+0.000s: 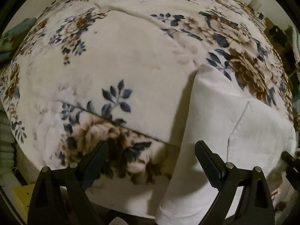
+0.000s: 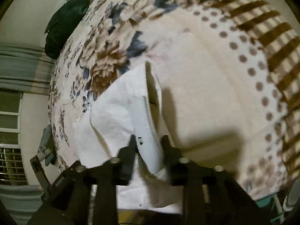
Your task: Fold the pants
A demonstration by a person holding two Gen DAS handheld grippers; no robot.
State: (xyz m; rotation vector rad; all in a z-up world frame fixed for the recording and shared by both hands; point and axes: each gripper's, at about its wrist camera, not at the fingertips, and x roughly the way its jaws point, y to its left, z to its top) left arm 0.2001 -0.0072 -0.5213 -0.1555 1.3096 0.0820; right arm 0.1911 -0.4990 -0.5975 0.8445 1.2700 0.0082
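Observation:
White pants [image 1: 221, 123] lie on a floral blanket at the right of the left wrist view, with one edge hanging over the bed's near side. My left gripper [image 1: 151, 148] is open above the blanket, its right finger over the pants' left edge, holding nothing. In the right wrist view the white pants [image 2: 120, 112] are bunched and lifted in folds. My right gripper [image 2: 148, 142] has its jaws narrowly apart around a raised fold of the pants, which runs between the fingers.
The floral fleece blanket [image 1: 116, 60] covers the bed, with a dotted and brown checked border [image 2: 266, 60] at the right. A dark green cloth [image 2: 65, 22] lies at the bed's far left edge. A window with a grille [image 2: 9, 157] is at the left.

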